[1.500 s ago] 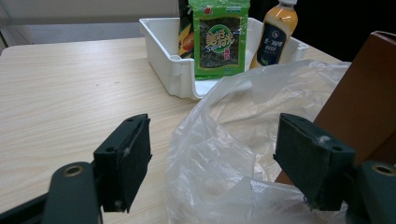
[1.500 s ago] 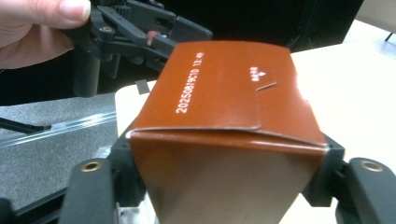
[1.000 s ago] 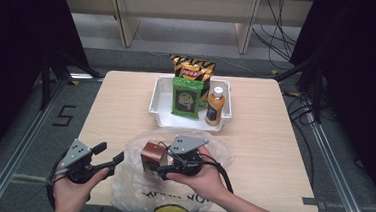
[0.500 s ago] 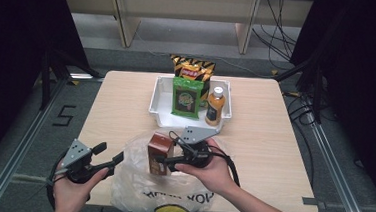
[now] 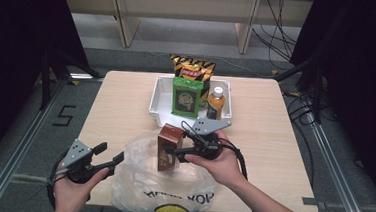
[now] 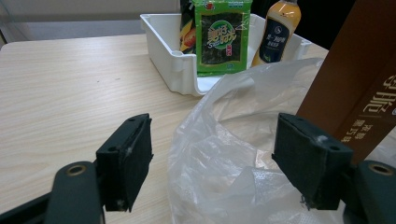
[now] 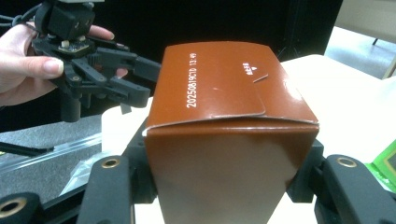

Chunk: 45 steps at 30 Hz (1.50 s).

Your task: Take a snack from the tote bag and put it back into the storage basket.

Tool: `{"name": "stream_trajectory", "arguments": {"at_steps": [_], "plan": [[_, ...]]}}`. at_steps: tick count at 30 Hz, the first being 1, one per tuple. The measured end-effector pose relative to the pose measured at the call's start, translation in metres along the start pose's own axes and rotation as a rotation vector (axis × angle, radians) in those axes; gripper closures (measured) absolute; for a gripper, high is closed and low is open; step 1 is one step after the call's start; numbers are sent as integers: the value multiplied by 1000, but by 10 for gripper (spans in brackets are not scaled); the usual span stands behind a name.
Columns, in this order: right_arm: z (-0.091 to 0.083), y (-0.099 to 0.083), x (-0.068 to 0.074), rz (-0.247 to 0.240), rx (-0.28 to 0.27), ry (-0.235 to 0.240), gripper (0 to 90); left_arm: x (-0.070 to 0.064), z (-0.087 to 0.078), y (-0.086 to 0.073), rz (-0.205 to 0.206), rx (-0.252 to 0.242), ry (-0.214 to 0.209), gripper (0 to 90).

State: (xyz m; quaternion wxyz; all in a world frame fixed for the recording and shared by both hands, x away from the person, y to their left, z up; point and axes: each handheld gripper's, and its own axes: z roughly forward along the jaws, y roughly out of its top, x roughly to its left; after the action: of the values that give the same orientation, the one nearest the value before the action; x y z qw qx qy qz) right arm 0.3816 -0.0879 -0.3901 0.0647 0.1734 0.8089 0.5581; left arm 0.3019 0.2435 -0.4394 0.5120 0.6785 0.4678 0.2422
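A pale wooden counter point(image 5: 284, 138) is standing on grey floor point(image 5: 190, 41), black curtains point(image 5: 358, 73) are hanging at both sides, and loose cables point(image 5: 276, 37) are trailing beneath light shelving point(image 5: 183, 5) behind

Open tabletop point(image 5: 121, 101) left of the tray point(image 5: 157, 100); bag point(image 5: 135, 182) near the front edge.

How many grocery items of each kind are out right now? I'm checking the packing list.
Tall brown cardboard carton: 1
Green seaweed snack packet: 1
Yellow-and-black crisp bag: 1
Orange drink bottle with white cap: 1
Total: 4
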Motion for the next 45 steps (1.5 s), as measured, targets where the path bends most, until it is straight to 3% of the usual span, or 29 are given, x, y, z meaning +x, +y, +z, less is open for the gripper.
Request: {"name": "stream_trajectory", "arguments": {"at_steps": [10, 15, 20, 21, 24, 26, 27, 28, 31, 35, 36, 39, 42, 43, 45], "plan": [[-5, 6, -9, 3, -11, -12, 433, 1, 2, -1, -3, -5, -8, 279], [-9, 14, -21, -17, -26, -35, 433, 2, 2, -2, -2, -8, -5, 281], [-13, 21, -30, -8, -44, -54, 433, 3, 2, -2, -4, -12, 0, 282], [-12, 21, -32, -9, -52, -40, 433, 3, 3, -2, -5, -14, -2, 282], [-14, 24, -35, 19, -45, -68, 434, 4, 3, -2, -4, -11, -1, 282], [-14, 27, -39, 2, -55, -69, 434, 4, 2, -2, -3, -13, 0, 282], [-14, 28, -39, 25, -58, -74, 434, 4, 2, -2, -1, -16, -5, 283], [-14, 29, -41, 9, -64, -69, 434, 4, 2, -2, -1, -13, 1, 283], [-15, 32, -43, 30, -64, -81, 434, 4, 2, -2, -3, -15, 3, 284], [-15, 35, -44, 14, -54, -85, 435, 4, 4, -3, -3, -7, 0, 284], [-15, 36, -46, -12, -63, -98, 435, 4, 4, -3, -5, -5, -2, 284], [-18, 41, -45, 14, -74, -92, 435, 4, 5, -3, -7, -5, -5, 285], [-20, 48, -46, 16, -80, -85, 435, 3, 6, -3, -6, 2, -3, 285], [-20, 50, -47, -6, -87, -90, 435, 3, 7, -4, -14, -2, -9, 285], [-21, 54, -47, 9, -91, -94, 435, 4, 7, -3, -5, -2, -5, 286]]}}
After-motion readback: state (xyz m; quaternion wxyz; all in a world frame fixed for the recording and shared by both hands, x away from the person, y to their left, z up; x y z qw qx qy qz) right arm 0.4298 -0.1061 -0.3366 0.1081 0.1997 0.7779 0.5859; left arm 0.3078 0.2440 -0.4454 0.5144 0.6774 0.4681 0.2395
